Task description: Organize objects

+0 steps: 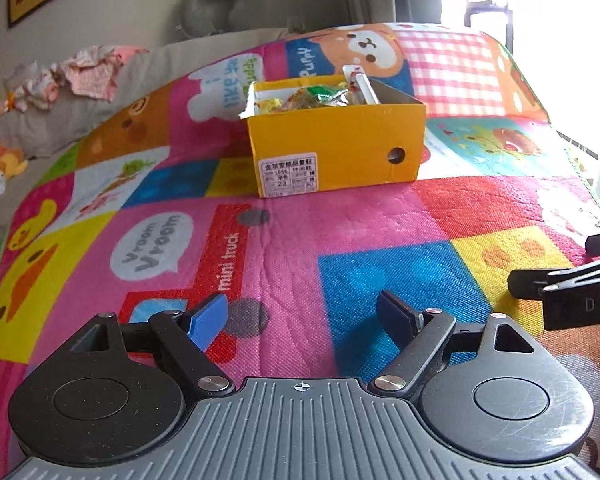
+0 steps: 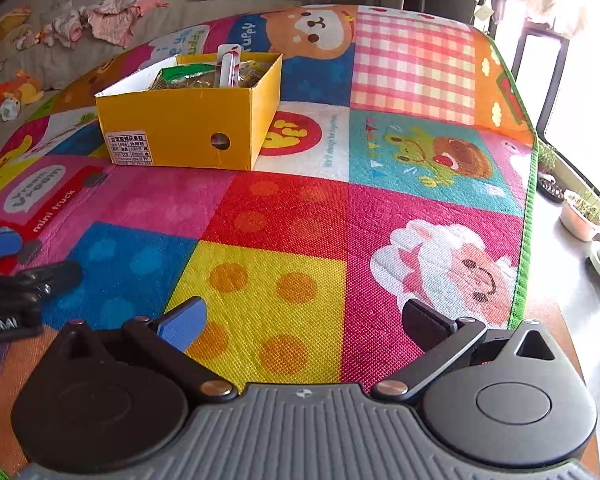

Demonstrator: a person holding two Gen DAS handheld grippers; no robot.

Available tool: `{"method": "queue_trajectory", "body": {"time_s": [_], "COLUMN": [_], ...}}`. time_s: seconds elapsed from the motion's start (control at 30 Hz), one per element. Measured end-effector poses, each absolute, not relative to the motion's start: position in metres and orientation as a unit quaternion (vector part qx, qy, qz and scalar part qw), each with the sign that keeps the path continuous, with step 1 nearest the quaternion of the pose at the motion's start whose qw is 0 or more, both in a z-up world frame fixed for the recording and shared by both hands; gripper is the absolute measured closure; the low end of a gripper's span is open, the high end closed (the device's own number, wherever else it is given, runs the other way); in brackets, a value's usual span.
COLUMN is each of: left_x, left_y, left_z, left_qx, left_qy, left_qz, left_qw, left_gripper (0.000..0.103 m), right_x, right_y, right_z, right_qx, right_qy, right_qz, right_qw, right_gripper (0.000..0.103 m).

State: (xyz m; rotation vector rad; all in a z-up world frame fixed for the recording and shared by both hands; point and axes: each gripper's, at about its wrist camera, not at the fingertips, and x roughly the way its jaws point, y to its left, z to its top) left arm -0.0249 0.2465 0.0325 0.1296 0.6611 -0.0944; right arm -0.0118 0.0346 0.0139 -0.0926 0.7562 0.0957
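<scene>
**A:** So how far along is the tidying? From both wrist views the yellow box (image 1: 336, 148) already looks packed: snack packets (image 1: 312, 98) piled inside and a white stick-like thing (image 1: 362, 84) poking up at the far end. Can't tell what that one is, it's too small.

**B:** Yeah, I'd call it nearly done. The mat (image 2: 300, 208) around the box is bare, nothing loose left on it that I can spot. There are clothes (image 2: 112, 20) and a plush toy (image 2: 16, 90) far left, off the mat, but no idea if those count.

**A:** And the hand-held grippers?

**B:** Left hand-held gripper (image 1: 300, 320) has its jaws spread with nothing between them. Right hand-held gripper (image 2: 304, 320) is wide apart too, also empty. The box sits well beyond both, far and slightly left of the right one, pretty much straight ahead of the left.
</scene>
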Motion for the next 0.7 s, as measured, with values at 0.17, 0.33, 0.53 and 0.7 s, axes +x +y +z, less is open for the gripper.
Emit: {"method": "queue_trajectory", "body": {"time_s": [0.17, 0.33, 0.53, 0.7], "left_x": [-0.016, -0.009, -0.006, -0.006], "left_y": [0.250, 0.239, 0.239, 0.238], "left_z": [0.030, 0.029, 0.028, 0.028], "left_qx": [0.017, 0.028, 0.020, 0.020], "left_qy": [0.335, 0.340, 0.342, 0.342], "left_qz": [-0.053, -0.040, -0.040, -0.040], "left_qw": [0.941, 0.939, 0.939, 0.939], "left_gripper": [0.016, 0.009, 0.008, 0.008], "right_x": [-0.005, -0.007, 0.000, -0.001], "right_y": [0.023, 0.034, 0.030, 0.029], "right_z": [0.010, 0.009, 0.008, 0.008], "right_qx": [-0.006, -0.016, -0.009, -0.009], "right_qy": [0.366, 0.355, 0.357, 0.353], "right_qz": [0.026, 0.013, 0.029, 0.032], "right_qw": [0.930, 0.935, 0.934, 0.935], "right_gripper": [0.000, 0.000, 0.000, 0.000]}}
